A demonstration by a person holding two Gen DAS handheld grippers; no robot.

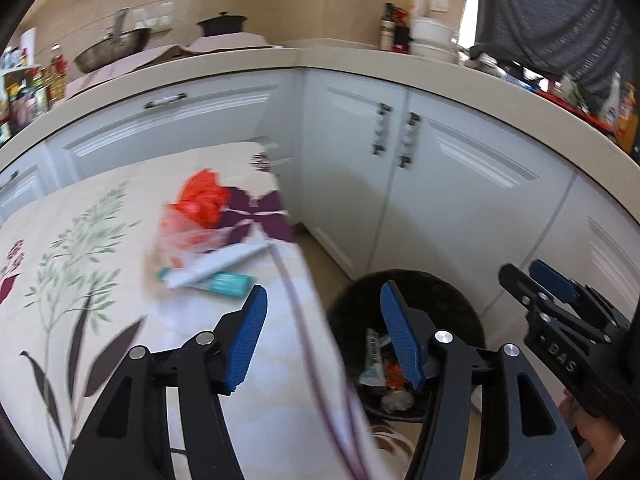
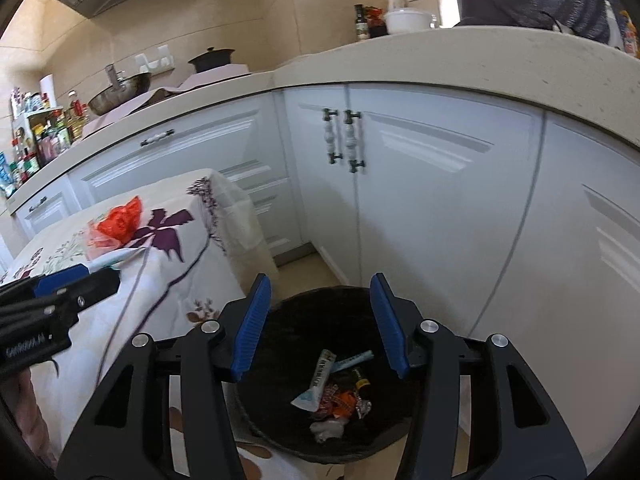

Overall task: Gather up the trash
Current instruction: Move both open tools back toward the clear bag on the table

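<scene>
Both grippers [image 1: 324,300] [image 2: 320,292] gape empty; white tube [image 1: 218,266] lies angled toward cabinets [image 1: 440,184].

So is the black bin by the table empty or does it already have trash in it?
Partly filled. The bin holds a tube, wrappers and other scraps at the bottom, well below its rim.

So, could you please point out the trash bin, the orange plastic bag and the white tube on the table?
trash bin [image 2: 288,320]: right wrist view, dark inner wall.
orange plastic bag [image 1: 202,196]: left wrist view, crumpled orange middle.
white tube [image 1: 224,264]: left wrist view, middle of its body.
</scene>
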